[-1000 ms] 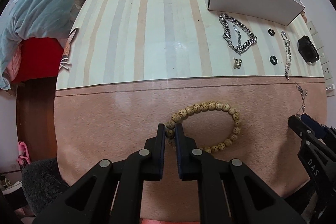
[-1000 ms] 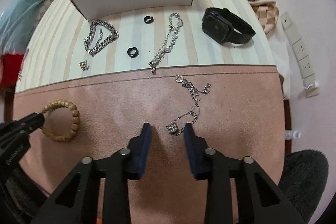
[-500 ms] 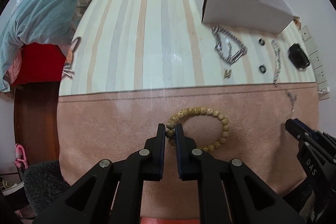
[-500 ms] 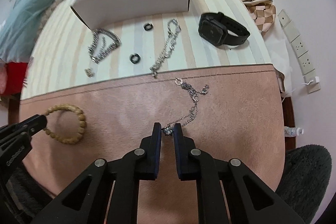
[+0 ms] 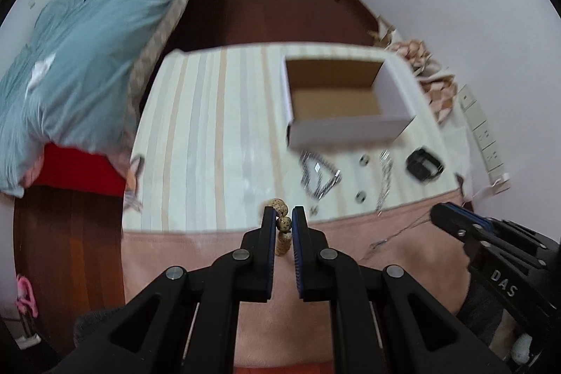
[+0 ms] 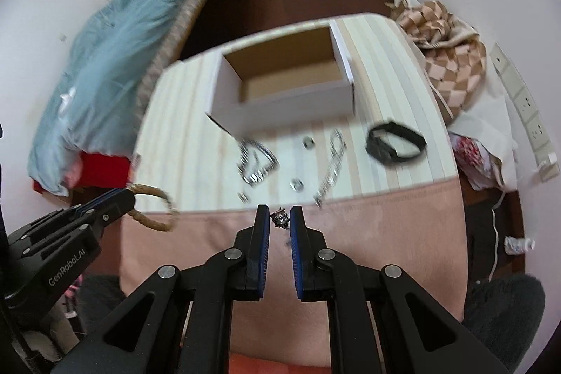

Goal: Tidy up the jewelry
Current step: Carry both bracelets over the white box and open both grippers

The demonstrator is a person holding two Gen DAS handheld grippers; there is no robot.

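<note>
My left gripper is shut on a wooden bead bracelet and holds it lifted above the pink mat; the bracelet also shows in the right wrist view. My right gripper is shut on the charm of a thin silver necklace, whose chain hangs from it in the left wrist view. An open white cardboard box stands at the back of the striped table. A chunky silver chain, two black rings, a silver bracelet and a black watch lie in front of the box.
A pink mat covers the near part of the table. A bed with a teal blanket is at the left. A checked cloth and a power strip lie at the right. Dark wooden floor is beyond the table.
Both grippers have risen and tilted up, lifting the bead bracelet and the thin necklace off the mat. The right gripper closed on the necklace charm within the last second.
</note>
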